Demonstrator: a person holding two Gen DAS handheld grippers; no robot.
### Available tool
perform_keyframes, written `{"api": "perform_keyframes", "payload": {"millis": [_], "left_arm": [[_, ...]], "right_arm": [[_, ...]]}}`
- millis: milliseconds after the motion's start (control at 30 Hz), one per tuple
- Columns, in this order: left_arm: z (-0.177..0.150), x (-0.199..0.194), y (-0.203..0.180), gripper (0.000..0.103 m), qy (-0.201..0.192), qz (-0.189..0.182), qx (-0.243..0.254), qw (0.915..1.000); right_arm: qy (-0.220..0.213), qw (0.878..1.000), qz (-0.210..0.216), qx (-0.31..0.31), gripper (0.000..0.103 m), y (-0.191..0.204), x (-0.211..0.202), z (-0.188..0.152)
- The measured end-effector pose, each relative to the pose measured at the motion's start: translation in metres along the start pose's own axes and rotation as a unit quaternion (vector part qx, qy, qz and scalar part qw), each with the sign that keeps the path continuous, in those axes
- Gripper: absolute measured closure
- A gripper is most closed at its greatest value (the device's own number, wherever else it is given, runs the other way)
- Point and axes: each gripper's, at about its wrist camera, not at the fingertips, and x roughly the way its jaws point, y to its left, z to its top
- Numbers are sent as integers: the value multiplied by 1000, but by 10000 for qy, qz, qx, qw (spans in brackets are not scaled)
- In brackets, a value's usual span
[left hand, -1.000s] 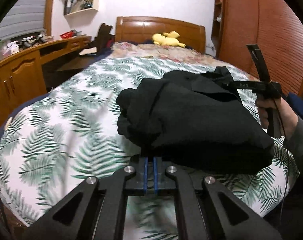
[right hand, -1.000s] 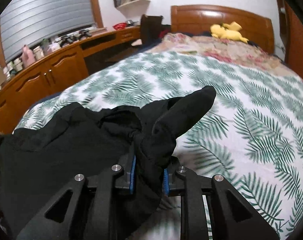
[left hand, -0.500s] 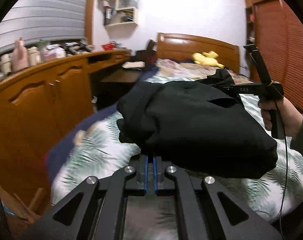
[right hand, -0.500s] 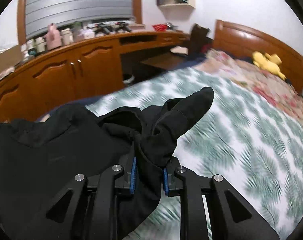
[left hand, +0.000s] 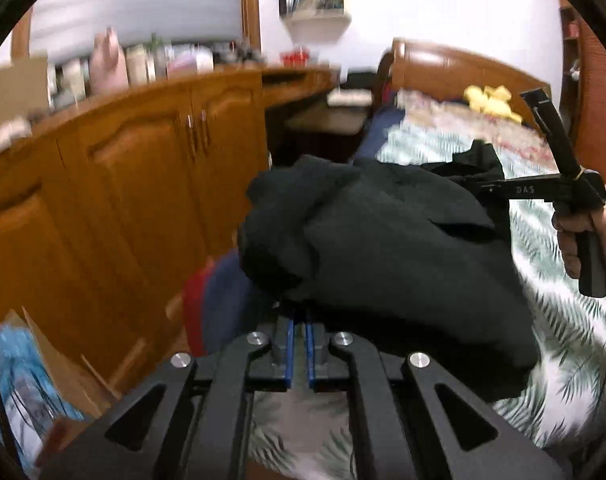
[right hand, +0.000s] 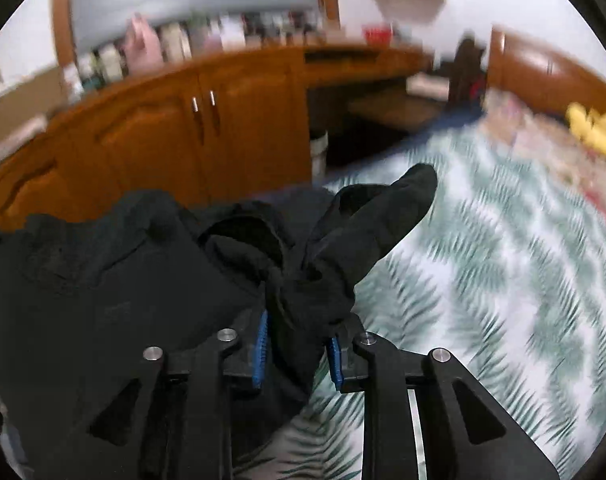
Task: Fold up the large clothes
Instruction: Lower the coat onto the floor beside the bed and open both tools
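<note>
A bundled black garment (left hand: 383,248) hangs in the air between both grippers, over the left edge of the bed (left hand: 563,340). My left gripper (left hand: 299,344) is shut, its blue pads pinching the garment's near hem. In the right wrist view my right gripper (right hand: 297,352) has a thick twist of the black garment (right hand: 143,280) between its pads. Its jaws are opening, and the cloth still fills the gap. A stiff flap of fabric sticks up past the fingers. In the left wrist view a person's hand (left hand: 575,240) holds the right gripper (left hand: 483,188), whose tips are buried in the cloth.
A wooden cabinet (left hand: 143,200) with cluttered top runs along the left, close to the bed's side. A red and blue item (left hand: 207,312) lies low between cabinet and bed. A yellow plush toy (left hand: 491,98) sits by the wooden headboard (left hand: 463,68). Fern-print sheet (right hand: 483,280) spreads to the right.
Both grippers have swung left with the black garment, from above the middle of the bed to its cabinet-side edge. The right gripper's pads stand a little wider apart.
</note>
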Motion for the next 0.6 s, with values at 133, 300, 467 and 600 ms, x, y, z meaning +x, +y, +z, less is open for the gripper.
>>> {"api": "perform_keyframes", "payload": {"millis": [133, 300, 467, 600], "left_arm": [[-21, 2, -4, 100, 64, 209, -35, 9998], [-26, -28, -9, 97, -17, 107, -299, 9995], [-16, -68, -25, 95, -345, -11, -173, 9993], [-6, -96, -60, 92, -572, -267, -14, 9980]], "right_arm": [[295, 9990, -261, -209, 64, 4, 20, -25], [114, 9995, -221, -219, 51, -5, -15, -34], [-257, 9992, -137, -289, 49, -10, -82, -55], [-489, 9984, -149, -244, 47, -13, -132, -76]]}}
